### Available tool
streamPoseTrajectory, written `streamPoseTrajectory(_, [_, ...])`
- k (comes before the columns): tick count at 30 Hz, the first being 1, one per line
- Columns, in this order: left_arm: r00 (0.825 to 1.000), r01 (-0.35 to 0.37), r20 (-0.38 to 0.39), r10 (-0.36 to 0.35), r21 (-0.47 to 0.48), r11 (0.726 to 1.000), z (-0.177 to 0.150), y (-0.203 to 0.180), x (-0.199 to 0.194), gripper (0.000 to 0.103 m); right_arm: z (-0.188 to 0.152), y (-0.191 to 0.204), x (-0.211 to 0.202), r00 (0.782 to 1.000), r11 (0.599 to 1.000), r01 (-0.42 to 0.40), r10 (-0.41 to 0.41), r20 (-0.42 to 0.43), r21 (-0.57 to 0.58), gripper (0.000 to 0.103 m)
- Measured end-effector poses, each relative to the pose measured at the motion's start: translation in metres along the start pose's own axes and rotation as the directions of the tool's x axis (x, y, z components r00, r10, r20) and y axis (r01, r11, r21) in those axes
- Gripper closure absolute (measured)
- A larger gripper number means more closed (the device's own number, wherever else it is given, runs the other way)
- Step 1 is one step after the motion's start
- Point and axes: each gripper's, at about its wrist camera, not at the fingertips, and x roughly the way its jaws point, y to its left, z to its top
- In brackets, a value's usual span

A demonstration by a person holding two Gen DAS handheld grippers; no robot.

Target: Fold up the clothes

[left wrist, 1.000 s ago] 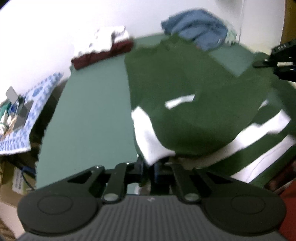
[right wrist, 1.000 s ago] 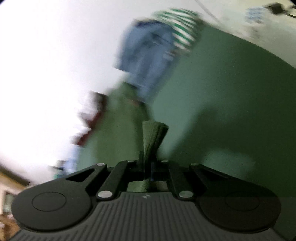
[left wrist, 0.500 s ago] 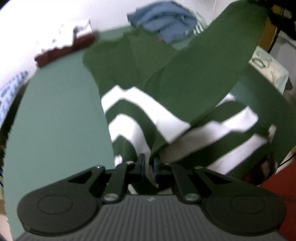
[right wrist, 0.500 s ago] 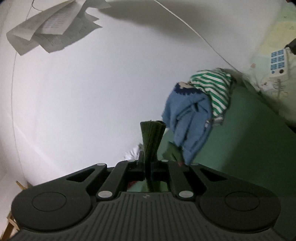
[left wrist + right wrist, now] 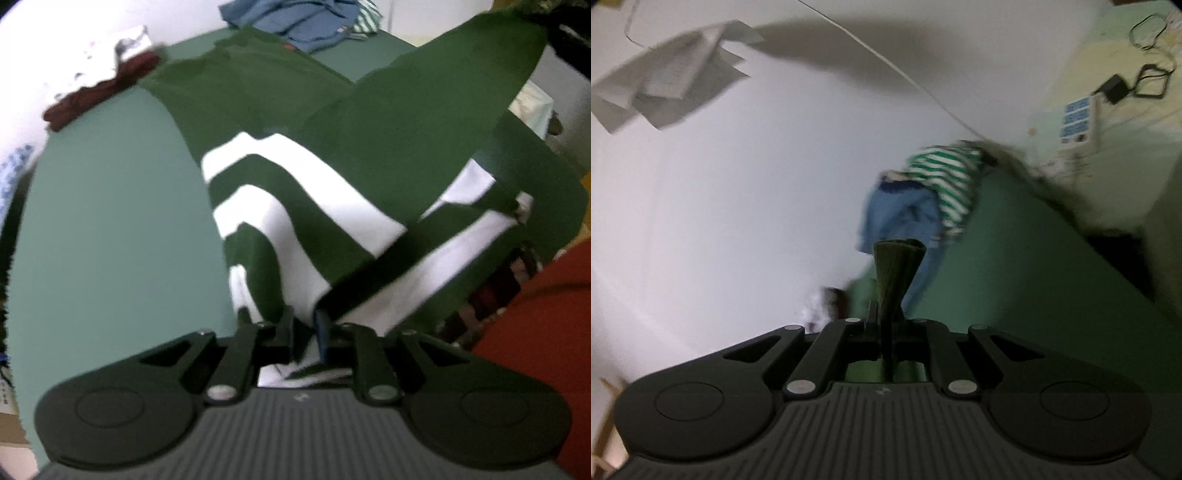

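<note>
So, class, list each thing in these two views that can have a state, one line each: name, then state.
Green striped sweater: spread on the table, one sleeve lifted.
Sleeve cuff: pinched upright.
Left gripper: jaws opening, fabric between them.
Right gripper: shut on the cuff.
Blue garment: crumpled.
Maroon garment: folded.

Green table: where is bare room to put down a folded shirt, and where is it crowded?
The widest bare patch of the table lies left of the green-and-white striped sweater, in front of the dark red cloth. A smaller bare patch lies right of the blue clothes. The far edge is crowded with piled clothes.
</note>
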Motion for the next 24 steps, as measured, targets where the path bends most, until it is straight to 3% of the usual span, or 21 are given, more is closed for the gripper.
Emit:
streamPoseTrajectory(2, [0.999, 0.038, -0.005, -0.038, 0.013, 0.999, 0.002, 0.0, -0.003, 0.088, -0.004, -0.01, 0.004, 0.998, 0.998, 0.061, -0.061, -0.001, -0.003, 0.098])
streamPoseTrajectory(5, [0.997, 0.077, -0.01, -0.077, 0.026, 0.997, 0.007, 0.004, -0.01, 0.078, -0.008, -0.024, 0.003, 0.992, 0.992, 0.121, -0.122, 0.014, 0.029, 0.098])
streamPoseTrajectory(9, [0.993, 0.102, 0.053, -0.103, 0.027, 0.994, 0.02, 0.008, -0.027, 0.078, -0.001, -0.031, -0.001, 0.981, 0.983, 0.181, -0.182, 0.06, 0.016, 0.098])
streamPoseTrajectory(11, [0.988, 0.116, 0.099, -0.117, 0.019, 0.993, 0.034, 0.011, -0.027, 0.072, 0.001, -0.034, 0.001, 0.975, 0.977, 0.212, -0.213, 0.07, 0.017, 0.098])
streamPoseTrajectory(15, [0.987, 0.126, 0.096, -0.127, 0.024, 0.992, 0.045, 0.0, -0.002, 0.069, -0.009, -0.031, 0.025, 0.962, 0.959, 0.272, -0.273, -0.003, -0.078, 0.098])
streamPoseTrajectory(18, [0.988, 0.145, 0.049, -0.147, 0.029, 0.989, 0.037, -0.003, 0.016, 0.068, -0.02, -0.016, 0.044, 0.909, 0.884, 0.396, -0.416, -0.032, -0.249, 0.091])
streamPoseTrajectory(19, [0.988, 0.147, 0.034, -0.148, 0.033, 0.989, 0.033, -0.004, 0.02, 0.064, -0.023, -0.012, 0.05, 0.879, 0.84, 0.446, -0.477, -0.027, -0.308, 0.081])
streamPoseTrajectory(21, [0.985, 0.172, 0.027, -0.172, 0.024, 0.985, 0.028, -0.004, 0.018, 0.052, -0.023, -0.002, 0.06, 0.788, 0.713, 0.582, -0.613, 0.056, -0.391, 0.06])
streamPoseTrajectory(22, [0.984, 0.178, 0.022, -0.178, 0.022, 0.984, 0.026, -0.004, 0.016, 0.051, -0.022, 0.005, 0.063, 0.755, 0.664, 0.627, -0.646, 0.109, -0.407, 0.058])
streamPoseTrajectory(23, [0.983, 0.183, 0.017, -0.183, 0.021, 0.983, 0.025, -0.005, 0.015, 0.051, -0.019, 0.013, 0.065, 0.748, 0.646, 0.645, -0.643, 0.164, -0.408, 0.058])
streamPoseTrajectory(24, [0.982, 0.187, 0.013, -0.188, 0.027, 0.982, 0.026, -0.006, 0.012, 0.052, -0.016, 0.023, 0.068, 0.758, 0.648, 0.641, -0.619, 0.205, -0.411, 0.06])
